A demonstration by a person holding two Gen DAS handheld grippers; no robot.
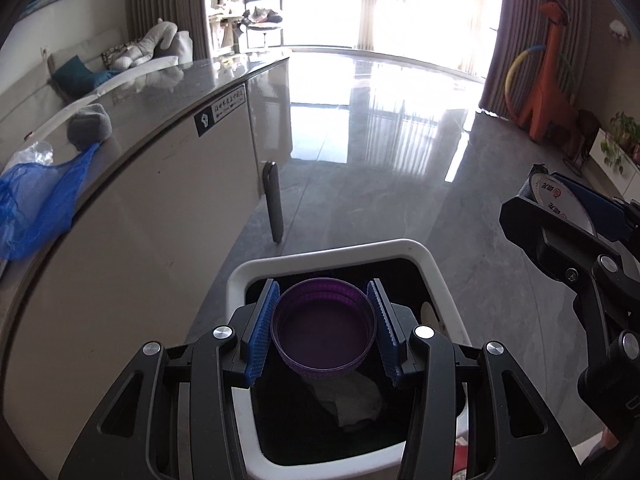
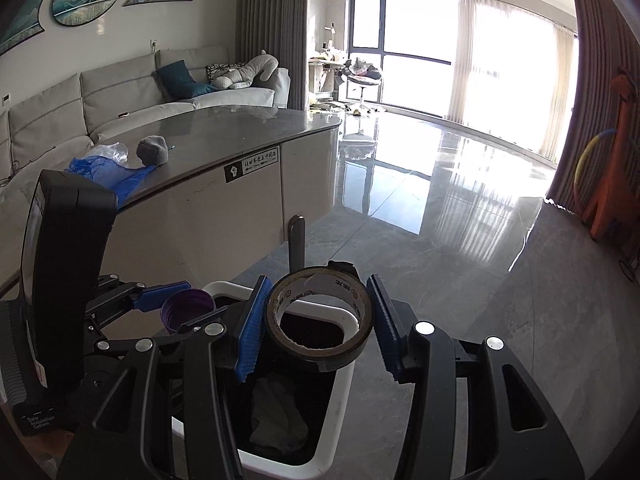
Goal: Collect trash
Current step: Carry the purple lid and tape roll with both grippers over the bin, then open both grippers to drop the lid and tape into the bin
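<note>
Trash in hand, two items. Left gripper [image 1: 324, 330] is clamped on a translucent purple ribbed plastic screw cap [image 1: 324, 328], open side toward the camera, blue ridged pads pressing its rim on both sides. It hangs directly over the white-rimmed waste bin with black liner [image 1: 424, 256]. Right gripper [image 2: 318, 322] is clamped on a nearly spent roll of dark tape on a cardboard core [image 2: 320, 320], held across its outer diameter, above the same bin's right edge.

Handling, judged:
- Cap: light, stiff, smooth wall; ribbing gives the pads some bite. A grip across the rim looks adequate; it should drop cleanly once let go.
- Tape roll: light, rigid ring; a loose tape end or exposed adhesive might stick to a pad on letting go. Not confirmed.

Bin holds crumpled whitish paper [image 1: 352, 400] at the bottom.

On the grey stone-topped counter [image 2: 256, 128], remaining candidates: crumpled blue plastic bag [image 2: 108, 172], clear crinkled plastic wrapper [image 2: 112, 152], balled grey cloth [image 2: 152, 150]. All look soft and light; pinch at a bunched fold.

Writing: red print repeats around the tape core, unreadable. Black-and-white sticker [image 2: 252, 168] on the counter's front face carries characters too small to read. Left gripper housing reads "Data Acquisition System".
</note>
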